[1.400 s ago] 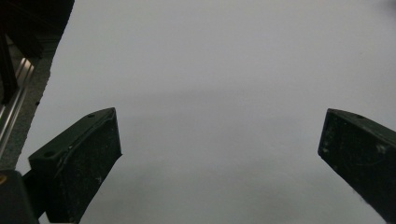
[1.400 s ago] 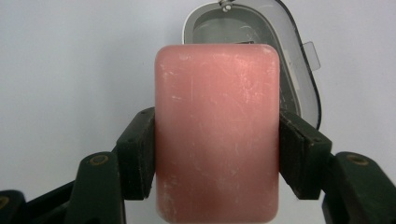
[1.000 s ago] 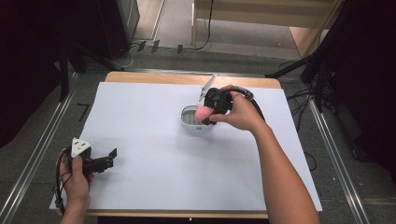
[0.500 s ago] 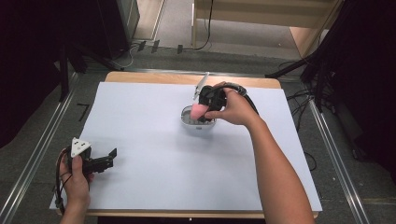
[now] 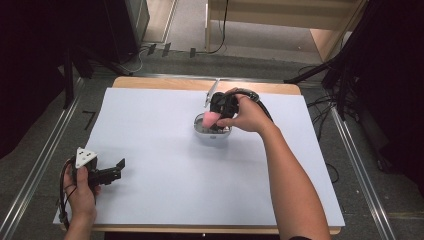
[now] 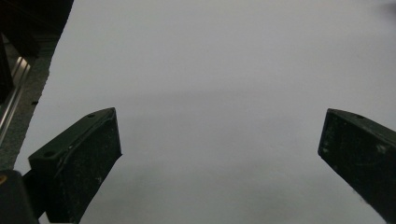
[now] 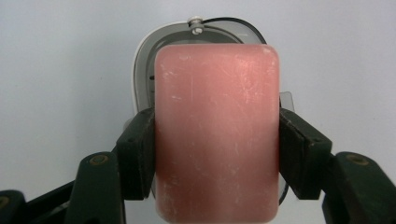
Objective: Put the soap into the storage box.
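Note:
A pink bar of soap [image 7: 217, 130] is clamped between the jaws of my right gripper [image 7: 217, 154], held just above a white and grey oval soap dish [image 7: 142, 84]. In the high view the pink soap [image 5: 209, 119] hangs over the dish [image 5: 212, 133] near the middle of the table, with the right gripper [image 5: 216, 116] pointing down at it. My left gripper [image 5: 118, 170] rests at the table's near left, jaws wide apart and nothing between them; the left gripper [image 6: 219, 154] faces bare white surface.
A white sheet [image 5: 165, 165] covers the wooden table [image 5: 150, 82]. Metal rails [image 5: 350, 150] run along both sides on the floor. Dark stands and cables sit beyond the far edge.
The right gripper has shifted slightly left and down with the soap, closer over the dish. The left gripper has stayed where it was.

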`<action>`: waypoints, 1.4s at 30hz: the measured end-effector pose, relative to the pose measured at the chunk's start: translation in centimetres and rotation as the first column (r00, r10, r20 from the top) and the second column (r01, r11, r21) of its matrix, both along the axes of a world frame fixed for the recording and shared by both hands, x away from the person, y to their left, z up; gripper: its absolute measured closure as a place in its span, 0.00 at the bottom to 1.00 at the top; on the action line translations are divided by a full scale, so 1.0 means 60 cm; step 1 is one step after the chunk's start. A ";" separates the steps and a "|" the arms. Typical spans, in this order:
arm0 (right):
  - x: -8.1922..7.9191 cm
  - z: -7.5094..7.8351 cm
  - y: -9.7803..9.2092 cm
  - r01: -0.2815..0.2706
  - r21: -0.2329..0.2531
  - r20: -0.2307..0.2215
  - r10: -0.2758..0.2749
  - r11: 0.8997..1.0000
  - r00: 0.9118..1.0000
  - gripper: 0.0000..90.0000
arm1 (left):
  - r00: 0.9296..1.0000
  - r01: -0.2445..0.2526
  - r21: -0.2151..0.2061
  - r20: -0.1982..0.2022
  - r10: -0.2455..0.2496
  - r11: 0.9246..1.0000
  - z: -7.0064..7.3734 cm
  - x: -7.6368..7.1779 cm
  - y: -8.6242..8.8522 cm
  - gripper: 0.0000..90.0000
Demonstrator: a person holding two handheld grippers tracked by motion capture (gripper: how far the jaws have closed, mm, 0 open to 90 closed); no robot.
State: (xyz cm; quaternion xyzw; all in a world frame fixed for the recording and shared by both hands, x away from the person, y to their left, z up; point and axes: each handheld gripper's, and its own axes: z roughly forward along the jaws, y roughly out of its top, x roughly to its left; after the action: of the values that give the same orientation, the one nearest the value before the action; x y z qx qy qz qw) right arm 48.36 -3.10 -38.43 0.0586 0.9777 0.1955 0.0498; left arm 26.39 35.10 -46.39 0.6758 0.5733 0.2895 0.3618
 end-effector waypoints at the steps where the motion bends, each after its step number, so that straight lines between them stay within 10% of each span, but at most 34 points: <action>1: 0.001 -0.001 0.001 -0.002 -0.001 0.000 0.002 1.000 1.000 0.42 | 1.000 0.000 0.000 0.000 0.000 1.000 0.000 0.000 0.000 0.00; 23: 0.007 -0.012 0.009 0.018 -0.023 -0.012 -0.019 1.000 1.000 0.42 | 1.000 -0.001 0.000 0.000 0.001 1.000 0.000 0.000 0.001 0.00; 42: -0.021 0.035 -0.007 0.135 0.061 -0.028 -0.133 0.989 0.991 0.41 | 1.000 0.000 -0.003 0.002 0.000 1.000 0.000 0.000 0.001 0.00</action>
State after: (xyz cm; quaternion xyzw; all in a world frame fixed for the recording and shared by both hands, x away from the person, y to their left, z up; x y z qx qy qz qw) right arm 47.11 -3.50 -36.35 0.1281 0.9655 0.2214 0.0491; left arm 26.39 35.15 -46.37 0.6749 0.5735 0.2892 0.3634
